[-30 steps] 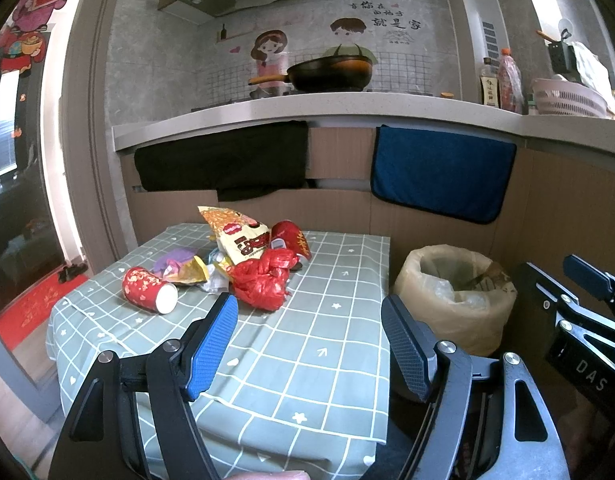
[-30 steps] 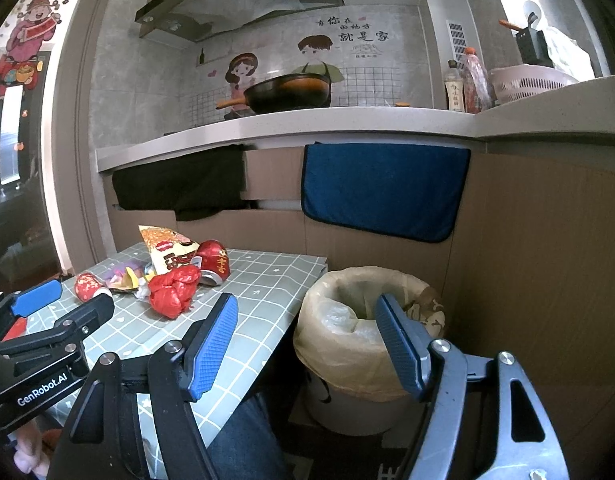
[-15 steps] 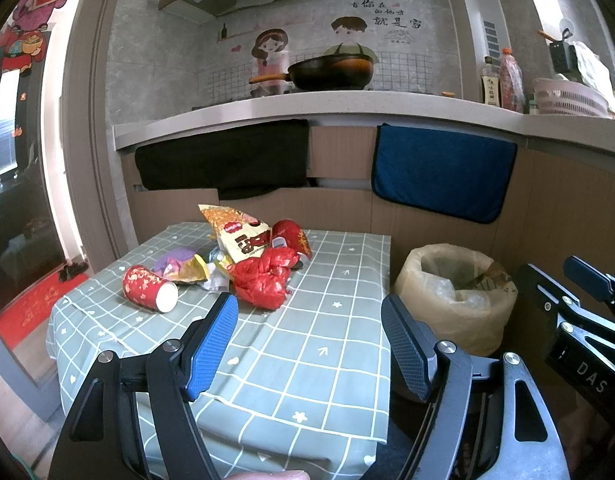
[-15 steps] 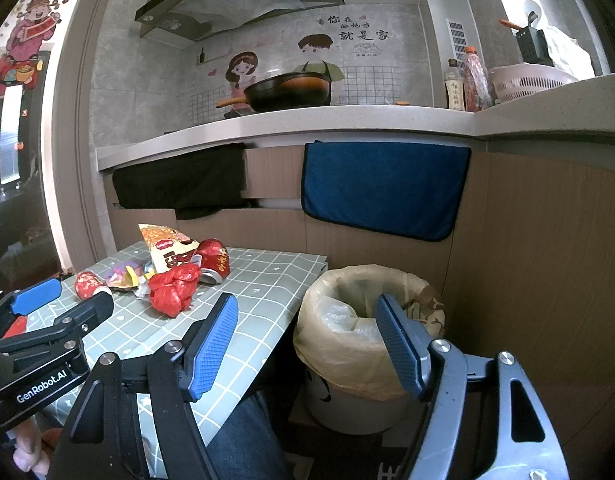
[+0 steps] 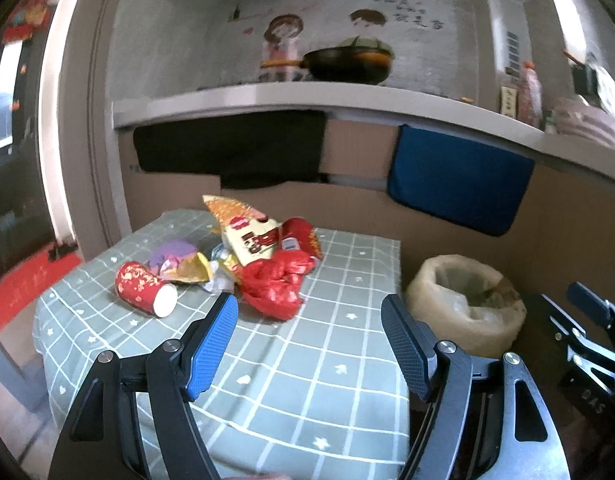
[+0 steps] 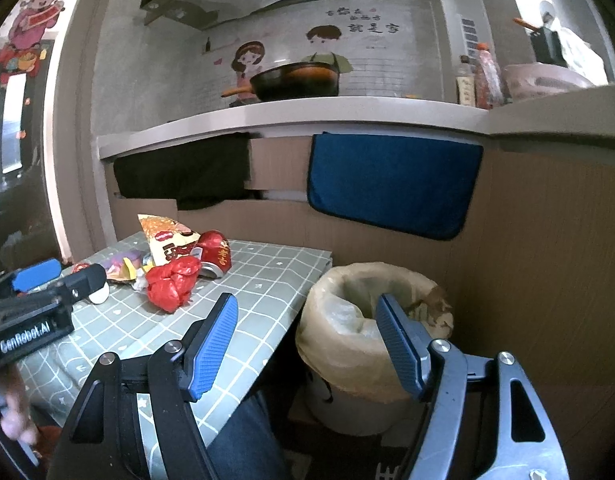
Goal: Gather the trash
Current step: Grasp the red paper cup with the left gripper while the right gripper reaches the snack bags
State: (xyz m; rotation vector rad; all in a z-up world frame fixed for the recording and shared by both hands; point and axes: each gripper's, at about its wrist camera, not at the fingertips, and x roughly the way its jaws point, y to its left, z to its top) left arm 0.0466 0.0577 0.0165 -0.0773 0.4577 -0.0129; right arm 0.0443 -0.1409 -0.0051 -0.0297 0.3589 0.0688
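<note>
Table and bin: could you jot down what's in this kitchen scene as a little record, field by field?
table: grey-green checked cloth
trash pile: red paper cup on its side, red plastic bag, snack bag, red can, purple-yellow wrapper
bin: lined, on the floor right of the table
left gripper: open, empty, pointing at the pile
right gripper: open, empty, facing the bin
counter: black pan, bottles
hanging cloths: black towel, blue towel
</note>
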